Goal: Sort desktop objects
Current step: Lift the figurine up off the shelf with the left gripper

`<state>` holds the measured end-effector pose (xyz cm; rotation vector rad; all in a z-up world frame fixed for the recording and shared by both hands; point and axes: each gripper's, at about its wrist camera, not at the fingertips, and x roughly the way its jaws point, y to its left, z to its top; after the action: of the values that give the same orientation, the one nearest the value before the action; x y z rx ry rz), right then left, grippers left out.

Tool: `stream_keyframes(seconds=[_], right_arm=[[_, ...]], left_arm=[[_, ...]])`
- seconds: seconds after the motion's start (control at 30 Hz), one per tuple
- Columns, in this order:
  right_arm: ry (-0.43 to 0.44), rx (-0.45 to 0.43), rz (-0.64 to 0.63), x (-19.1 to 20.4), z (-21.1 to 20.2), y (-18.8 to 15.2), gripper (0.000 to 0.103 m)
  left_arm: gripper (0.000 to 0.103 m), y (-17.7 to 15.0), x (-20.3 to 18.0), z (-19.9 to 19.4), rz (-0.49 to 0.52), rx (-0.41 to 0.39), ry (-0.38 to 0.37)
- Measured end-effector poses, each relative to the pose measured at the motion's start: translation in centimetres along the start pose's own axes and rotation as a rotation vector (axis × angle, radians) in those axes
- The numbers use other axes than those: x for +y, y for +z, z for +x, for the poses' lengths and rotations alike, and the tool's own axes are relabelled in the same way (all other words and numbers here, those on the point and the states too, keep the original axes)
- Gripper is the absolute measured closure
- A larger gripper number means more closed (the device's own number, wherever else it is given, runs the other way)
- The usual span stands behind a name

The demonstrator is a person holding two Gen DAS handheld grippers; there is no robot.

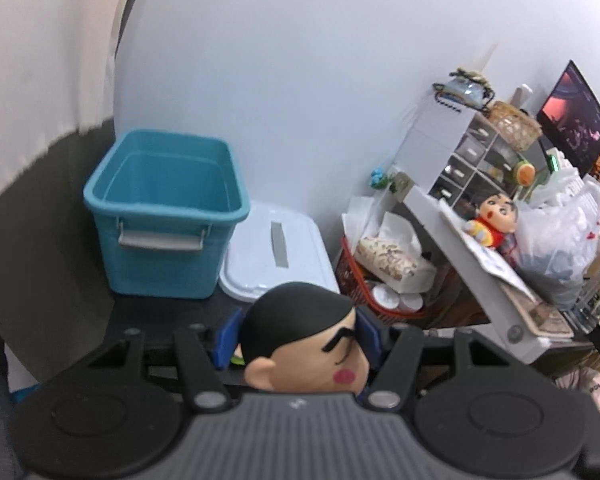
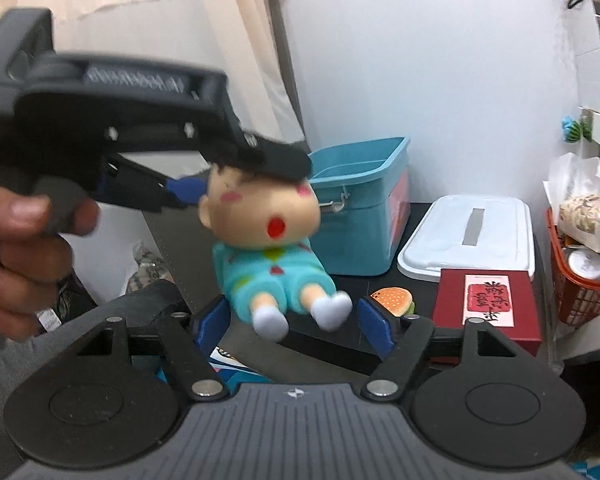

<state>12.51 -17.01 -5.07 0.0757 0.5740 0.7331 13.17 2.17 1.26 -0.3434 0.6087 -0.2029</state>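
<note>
up off the desk, the left gripper (image 1: 298, 332) clamps the doll (image 2: 274, 236) by its head, pads on both sides. the right gripper (image 2: 294, 322) gapes wide below its feet, touching nothing.

My doll (image 2: 274, 240) wears turquoise pyjamas with red and yellow marks and white socks. The bin (image 1: 162, 216) is teal, the box (image 2: 488, 304) dark red.
</note>
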Motion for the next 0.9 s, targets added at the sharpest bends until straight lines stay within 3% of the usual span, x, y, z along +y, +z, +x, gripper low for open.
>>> stream_keyframes(seconds=[0.37, 0.9], right_arm=[[-0.067, 0.012, 0.040, -1.0, -1.0, -0.5, 0.023], [-0.029, 0.020, 0.052, -2.2, -0.5, -2.6, 0.023]], left_arm=[[0.040, 1.0, -2.8, -2.7, 0.009, -0.034, 0.087], [0.040, 5.8, -1.8, -0.6, 0.051, -0.040, 0.081]])
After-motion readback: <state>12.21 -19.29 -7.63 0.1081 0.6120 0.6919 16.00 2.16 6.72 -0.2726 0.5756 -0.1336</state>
